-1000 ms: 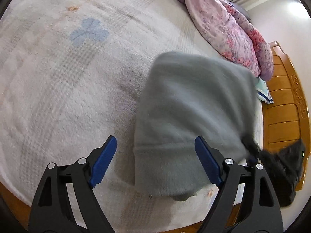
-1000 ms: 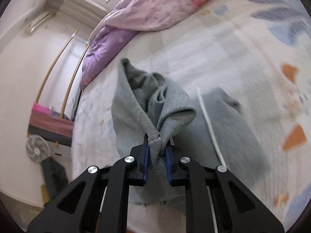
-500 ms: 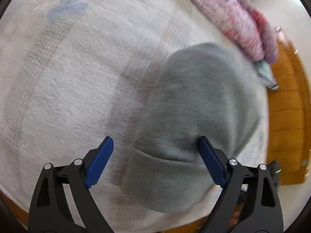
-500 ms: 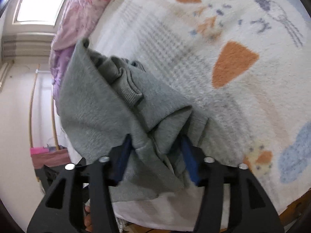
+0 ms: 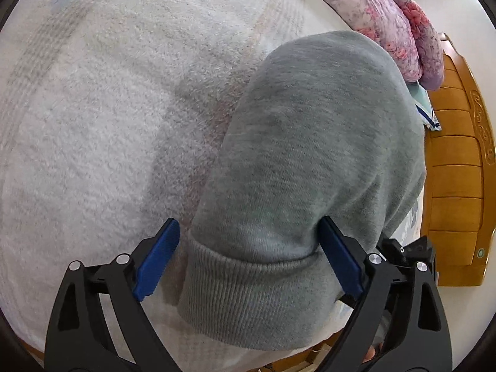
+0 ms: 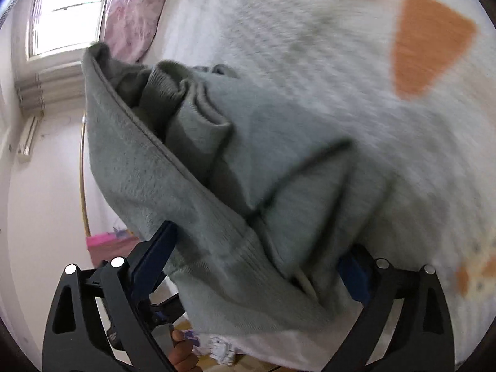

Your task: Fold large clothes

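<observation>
Both grippers' jaws opening around the folded grey sweatshirt (image 5: 310,161).
Left gripper (image 5: 248,257) and right gripper (image 6: 263,266) straddle my sweatshirt's hem at 6 o'clock on the blanket (image 5: 108,108), pads spread wide.

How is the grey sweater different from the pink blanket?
The grey sweater is plain; the pink blanket has flowers. The sweater lies folded close by, at the bed's near edge, while the blanket is bunched up at the far side. Both are soft cloth resting on the fluffy white bed cover.
</observation>
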A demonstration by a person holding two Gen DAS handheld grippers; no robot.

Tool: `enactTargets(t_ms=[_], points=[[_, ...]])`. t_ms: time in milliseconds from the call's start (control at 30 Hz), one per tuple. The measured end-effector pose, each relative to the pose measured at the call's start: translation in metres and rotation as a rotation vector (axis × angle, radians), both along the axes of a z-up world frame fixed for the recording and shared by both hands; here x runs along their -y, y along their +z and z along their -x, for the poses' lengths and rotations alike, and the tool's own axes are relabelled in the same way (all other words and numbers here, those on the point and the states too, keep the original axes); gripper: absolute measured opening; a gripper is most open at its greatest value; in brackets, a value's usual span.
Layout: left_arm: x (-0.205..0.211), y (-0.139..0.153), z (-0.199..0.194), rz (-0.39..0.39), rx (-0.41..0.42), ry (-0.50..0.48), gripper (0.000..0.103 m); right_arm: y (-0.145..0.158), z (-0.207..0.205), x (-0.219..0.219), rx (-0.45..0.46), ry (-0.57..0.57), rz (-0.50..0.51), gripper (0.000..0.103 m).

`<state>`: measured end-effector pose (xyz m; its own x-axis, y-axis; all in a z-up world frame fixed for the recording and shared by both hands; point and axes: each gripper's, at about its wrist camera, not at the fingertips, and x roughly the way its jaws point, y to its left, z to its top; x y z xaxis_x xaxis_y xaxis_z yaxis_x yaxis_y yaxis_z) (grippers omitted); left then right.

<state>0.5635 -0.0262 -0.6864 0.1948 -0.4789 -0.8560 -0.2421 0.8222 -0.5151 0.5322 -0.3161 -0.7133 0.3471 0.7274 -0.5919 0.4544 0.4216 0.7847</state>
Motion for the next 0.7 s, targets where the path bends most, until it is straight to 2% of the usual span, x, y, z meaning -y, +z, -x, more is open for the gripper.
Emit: enactTargets(t_ms=[100, 133, 167, 233, 333, 400, 500, 567, 633, 700], points=[[-0.005, -0.010, -0.002, 0.054, -0.035, 0.037, 0.092, 0.004, -0.012, -0.009, 0.012, 0.010, 0.021, 0.088], [-0.004, -0.010, -0.002, 0.047, -0.024, 0.031, 0.089, 0.006, -0.012, -0.011, 0.016, 0.015, 0.025, 0.077], [-0.001, -0.007, -0.003, 0.032, -0.006, 0.012, 0.078, 0.007, -0.015, -0.014, 0.022, 0.026, 0.012, 0.072], [0.004, -0.001, -0.004, -0.005, 0.002, -0.007, 0.073, 0.009, -0.018, -0.017, 0.021, 0.051, 0.021, 0.057], [0.006, 0.012, -0.002, -0.035, 0.027, -0.019, 0.060, 0.026, -0.025, -0.019, 0.054, 0.101, 0.077, 0.041], [0.012, 0.028, 0.000, -0.044, 0.057, -0.022, 0.057, 0.048, -0.025, -0.017, 0.094, 0.136, 0.142, 0.035], [0.026, 0.054, 0.003, -0.041, 0.120, -0.014, 0.054, 0.093, -0.034, -0.007, 0.210, 0.178, 0.242, 0.028], [0.044, 0.076, -0.004, -0.043, 0.184, 0.000, 0.053, 0.118, -0.044, 0.007, 0.282, 0.197, 0.262, 0.026], [0.061, 0.092, -0.011, -0.004, 0.229, 0.029, 0.052, 0.145, -0.057, 0.025, 0.379, 0.217, 0.309, 0.026], [0.091, 0.105, -0.028, 0.030, 0.282, 0.021, 0.052, 0.167, -0.063, 0.042, 0.439, 0.221, 0.371, 0.026]])
